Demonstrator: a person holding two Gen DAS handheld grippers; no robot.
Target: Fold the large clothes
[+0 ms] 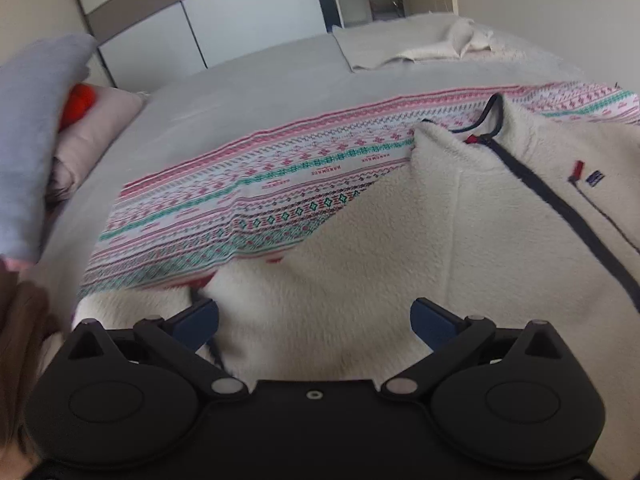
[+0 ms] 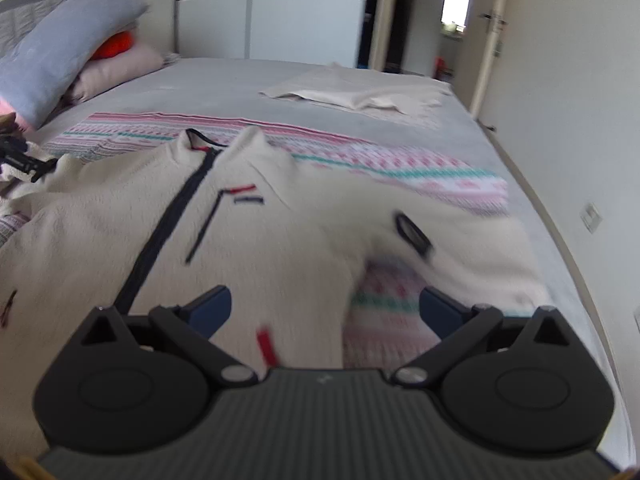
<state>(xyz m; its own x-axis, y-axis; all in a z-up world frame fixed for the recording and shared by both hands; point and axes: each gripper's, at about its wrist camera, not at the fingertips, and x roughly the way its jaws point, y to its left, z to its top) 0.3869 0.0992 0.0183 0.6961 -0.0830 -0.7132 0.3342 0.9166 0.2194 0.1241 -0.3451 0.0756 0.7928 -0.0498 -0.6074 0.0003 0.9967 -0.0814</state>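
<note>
1. Cream fleece jacket (image 2: 280, 232) lies spread front-up on a patterned cloth (image 1: 248, 196) on the bed (image 1: 240, 88); wide bare grey bedding beyond the cloth's far edge.
2. Right gripper (image 2: 324, 308) hangs over the jacket's lower part, jaws spread wide, nothing between them. Left gripper (image 1: 314, 316) likewise released, fleece below it, pads not pressing.
3. Jacket: shaggy pile, dark zip down the middle, dark-trimmed collar, small chest badge. Cloth: flat weave, pink, teal and white bands.
4. Folded pale blanket (image 2: 360, 96) near the far corner. Pillows (image 2: 68, 52) heaped at the head end. White wardrobe (image 2: 280, 20) behind; open doorway (image 2: 456, 4) on the right.
</note>
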